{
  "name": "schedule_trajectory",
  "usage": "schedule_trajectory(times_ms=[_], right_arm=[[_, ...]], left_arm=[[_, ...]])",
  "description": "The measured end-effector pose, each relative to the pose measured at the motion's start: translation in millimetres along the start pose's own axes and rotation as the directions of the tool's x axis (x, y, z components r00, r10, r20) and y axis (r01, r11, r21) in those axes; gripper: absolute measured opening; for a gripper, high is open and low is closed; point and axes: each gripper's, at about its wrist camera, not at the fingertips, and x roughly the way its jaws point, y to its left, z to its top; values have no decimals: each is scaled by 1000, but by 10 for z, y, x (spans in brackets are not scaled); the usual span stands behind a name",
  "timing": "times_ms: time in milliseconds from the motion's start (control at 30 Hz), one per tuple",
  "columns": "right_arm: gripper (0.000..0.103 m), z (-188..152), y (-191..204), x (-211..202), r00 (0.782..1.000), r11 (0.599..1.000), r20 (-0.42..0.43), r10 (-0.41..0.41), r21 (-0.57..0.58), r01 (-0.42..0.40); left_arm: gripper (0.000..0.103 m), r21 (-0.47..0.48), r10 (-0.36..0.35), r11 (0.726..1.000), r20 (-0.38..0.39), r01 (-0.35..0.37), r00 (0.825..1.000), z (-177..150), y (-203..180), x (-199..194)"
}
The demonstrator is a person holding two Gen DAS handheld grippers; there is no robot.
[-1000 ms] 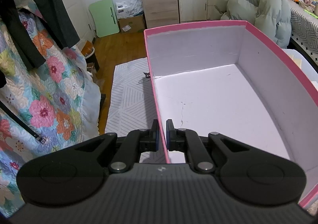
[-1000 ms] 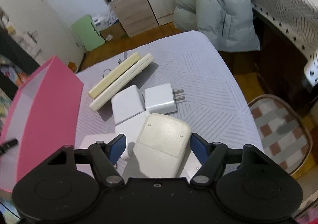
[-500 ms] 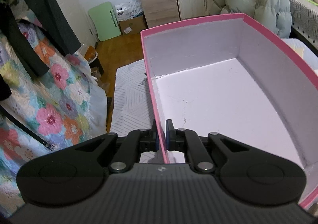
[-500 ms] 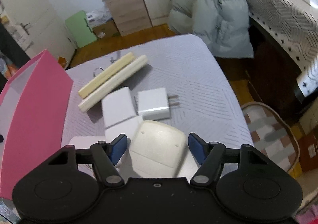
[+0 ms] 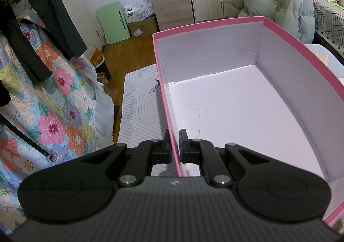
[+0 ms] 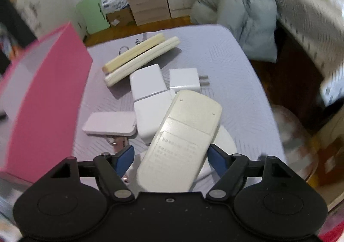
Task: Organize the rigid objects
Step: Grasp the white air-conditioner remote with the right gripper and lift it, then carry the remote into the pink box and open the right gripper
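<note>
My left gripper [image 5: 174, 143] is shut on the near left wall of the pink box [image 5: 163, 83], one finger outside and one inside. The box is white inside and nothing lies in it. In the blurred right wrist view, my right gripper [image 6: 169, 156] hangs over a cream remote [image 6: 185, 134] that lies back side up, tilted between the blue pads [image 6: 125, 156]. Its jaws are opening, with a gap on the left side of the remote. The pink box [image 6: 47, 95] stands at the left.
On the grey patterned cloth [image 6: 225, 59] lie two cream bars [image 6: 139, 57], two white chargers [image 6: 148, 83], a white plug adapter [image 6: 185, 79], a flat white case [image 6: 109, 123] and a white round disc [image 6: 225, 143] under the remote. A puffy coat [image 6: 243, 16] and a dark table stand at the right.
The right gripper has shifted and rolled, so its view is blurred and the remote now lies slanted between the pads. The left gripper keeps its grip on the box wall.
</note>
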Motion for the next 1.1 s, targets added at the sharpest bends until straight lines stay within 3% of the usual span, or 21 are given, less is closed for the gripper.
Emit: schedule_trajectory(times_ms=[67,133,233,333,467,600,700,867,1100], right_arm=[[66,-13,-27,-23,999,999,33,-32,-16,32],[62,19,-145,-49,999,999,37,20,30,-21],[61,81,-285,-26,998,995,18,52,78,-54],[62,128,-229,37,1000,1000,4,29,10,-29],[59,135,-180,31,999,1000,13,29,12,-29],[58,133,-308,-36,993,987,18,113,109,-115],[58,139,-335,-180,989,984,62,131,113,-137],[58,147,-292,-492,971,977,148,188,74,-201],[58,106,-106,-879,926,956,241,292,-40,-291]], left_arm=[[6,1,2,1000,0,-2,1000,2,-5,-2],[6,13,13,1000,-1,-13,1000,1,-17,-3],[6,8,5,1000,-1,-5,1000,-1,-7,0],[6,13,12,1000,-2,-12,1000,9,-28,6],[6,15,8,1000,2,-8,1000,7,-30,3],[6,-8,-5,1000,7,5,1000,-17,16,-4],[6,-9,-2,1000,9,2,1000,-26,27,-9],[6,-25,9,1000,3,-9,1000,-20,31,-4],[5,-51,11,999,25,-10,1000,-57,32,-38]])
